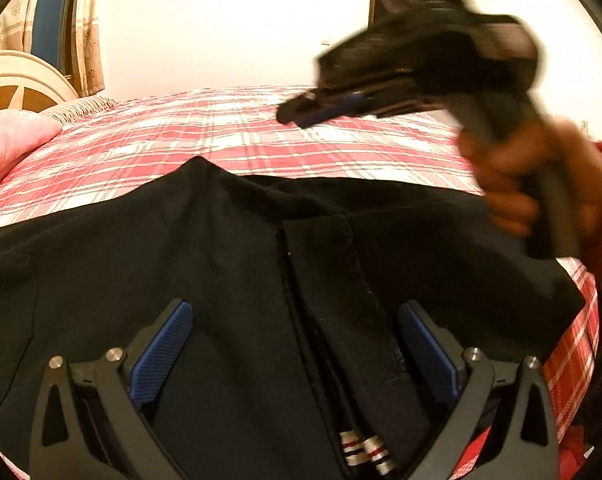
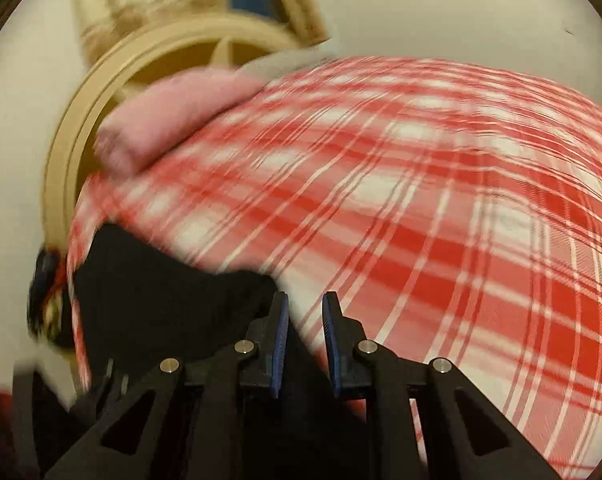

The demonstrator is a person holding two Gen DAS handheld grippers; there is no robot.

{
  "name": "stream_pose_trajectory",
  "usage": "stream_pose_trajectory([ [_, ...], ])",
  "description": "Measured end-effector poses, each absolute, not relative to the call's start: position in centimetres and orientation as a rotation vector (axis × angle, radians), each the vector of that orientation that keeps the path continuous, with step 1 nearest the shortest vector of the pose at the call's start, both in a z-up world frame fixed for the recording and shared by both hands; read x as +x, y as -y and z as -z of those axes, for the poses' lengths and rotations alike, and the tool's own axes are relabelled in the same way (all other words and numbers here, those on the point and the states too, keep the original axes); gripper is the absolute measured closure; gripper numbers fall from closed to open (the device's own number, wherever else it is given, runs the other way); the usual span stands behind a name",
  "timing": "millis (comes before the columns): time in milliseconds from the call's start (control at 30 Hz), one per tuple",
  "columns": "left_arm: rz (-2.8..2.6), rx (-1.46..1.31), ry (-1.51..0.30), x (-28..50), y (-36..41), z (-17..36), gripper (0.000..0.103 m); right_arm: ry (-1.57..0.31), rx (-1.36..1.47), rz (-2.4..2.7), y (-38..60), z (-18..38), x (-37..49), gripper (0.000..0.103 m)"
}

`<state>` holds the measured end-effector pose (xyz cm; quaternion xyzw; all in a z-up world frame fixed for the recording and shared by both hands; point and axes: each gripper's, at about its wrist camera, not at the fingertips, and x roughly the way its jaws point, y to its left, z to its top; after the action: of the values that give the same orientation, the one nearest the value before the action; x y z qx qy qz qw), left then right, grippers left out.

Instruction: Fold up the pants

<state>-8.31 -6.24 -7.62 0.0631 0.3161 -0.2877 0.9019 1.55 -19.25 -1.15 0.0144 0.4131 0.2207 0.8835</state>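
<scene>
pants [image 1: 221,280] lie black on the plaid bed [image 1: 221,128], under the wide-open, empty left tongs [image 1: 295,350]; right tongs [image 2: 305,316] hover narrowly parted, empty. best to pinch the waistband edge squarely.

The right gripper [image 1: 297,114] and the hand [image 1: 533,184] holding it are smeared by motion in the left wrist view, so the gap between its fingers cannot be read there. The black pants [image 1: 241,280] run off the left and bottom edges, and the left gripper [image 1: 295,346] hides part of them. The whole right wrist view is blurred, the plaid bedcover [image 2: 441,208] and pink pillow [image 2: 173,120] most of all
</scene>
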Motion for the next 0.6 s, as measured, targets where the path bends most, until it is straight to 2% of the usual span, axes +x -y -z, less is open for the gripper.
stream_pose_trajectory([
  [100,0.594,0.132,-0.658,-8.4,6.4,7.6,0.000,-0.925,-0.066,-0.428,17.9,4.3,1.0,0.086],
  [167,0.598,0.130,-0.672,-8.3,6.4,7.4,0.000,-0.929,-0.003,-0.389,19.1,5.8,1.6,0.088],
  [200,0.605,0.128,-0.682,-8.2,6.4,7.1,0.000,-0.908,0.045,-0.346,20.1,5.7,2.0,0.097],
  [233,0.614,0.125,-0.692,-7.7,5.7,6.9,0.000,-0.890,0.060,-0.278,20.7,5.4,2.2,0.098],
  [300,0.594,0.136,-0.694,-7.8,4.6,6.2,0.000,-0.852,0.078,-0.075,22.8,4.9,2.6,0.096],
  [400,0.515,0.113,-0.673,-7.6,1.7,5.0,0.000,-0.792,0.289,-0.103,25.9,4.1,1.3,0.095],
  [600,0.350,0.027,-0.628,-6.6,-6.0,3.0,0.000,-0.819,0.074,-0.240,21.4,3.3,0.0,0.094],
])
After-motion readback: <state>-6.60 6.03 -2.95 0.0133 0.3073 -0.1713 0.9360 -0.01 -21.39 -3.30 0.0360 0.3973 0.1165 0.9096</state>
